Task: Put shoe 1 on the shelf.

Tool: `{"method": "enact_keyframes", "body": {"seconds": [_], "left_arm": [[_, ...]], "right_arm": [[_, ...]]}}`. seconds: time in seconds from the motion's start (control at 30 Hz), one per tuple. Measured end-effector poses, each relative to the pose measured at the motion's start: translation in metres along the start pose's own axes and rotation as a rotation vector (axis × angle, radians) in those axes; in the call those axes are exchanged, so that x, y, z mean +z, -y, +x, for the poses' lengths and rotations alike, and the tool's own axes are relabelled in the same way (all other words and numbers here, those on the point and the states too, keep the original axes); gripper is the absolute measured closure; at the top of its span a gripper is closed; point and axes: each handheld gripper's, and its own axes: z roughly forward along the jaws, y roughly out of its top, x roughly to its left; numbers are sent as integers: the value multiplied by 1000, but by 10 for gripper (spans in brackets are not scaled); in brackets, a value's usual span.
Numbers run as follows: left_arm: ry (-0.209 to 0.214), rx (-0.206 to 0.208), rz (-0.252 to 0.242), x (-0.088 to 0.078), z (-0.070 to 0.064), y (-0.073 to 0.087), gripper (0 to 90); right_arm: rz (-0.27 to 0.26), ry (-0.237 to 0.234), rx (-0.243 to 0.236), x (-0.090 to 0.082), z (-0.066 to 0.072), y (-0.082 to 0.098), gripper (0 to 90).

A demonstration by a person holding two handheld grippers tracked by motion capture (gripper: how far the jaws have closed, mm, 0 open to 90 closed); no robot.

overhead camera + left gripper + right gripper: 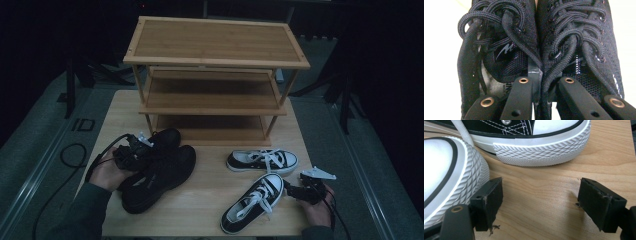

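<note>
Left gripper [134,152] at collars of black shoe pair [159,172], left side of desk [210,197]. Right gripper [295,191] beside toe of near black-white sneaker [252,202]; second sneaker [262,161] behind. Three-tier wooden rack [215,75] at back.

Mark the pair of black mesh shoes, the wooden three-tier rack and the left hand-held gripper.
pair of black mesh shoes [165,172], high view, upper
wooden three-tier rack [215,40], high view, top shelf
left hand-held gripper [142,150], high view, jaw tips
</note>
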Motion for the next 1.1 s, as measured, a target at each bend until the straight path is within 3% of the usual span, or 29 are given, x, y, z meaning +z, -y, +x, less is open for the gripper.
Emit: {"method": "enact_keyframes", "body": {"seconds": [0.13, 0.8, 1.1], "left_arm": [[-13, 8, 5, 0, -2, -6, 859], [-26, -27, 7, 16, -8, -41, 858], [-20, -33, -15, 22, -12, -60, 858]], "right_arm": [[0, 0, 0, 0, 0, 0, 202], [0, 0, 0, 0, 0, 0, 202], [0, 0, 0, 0, 0, 0, 202]]}}
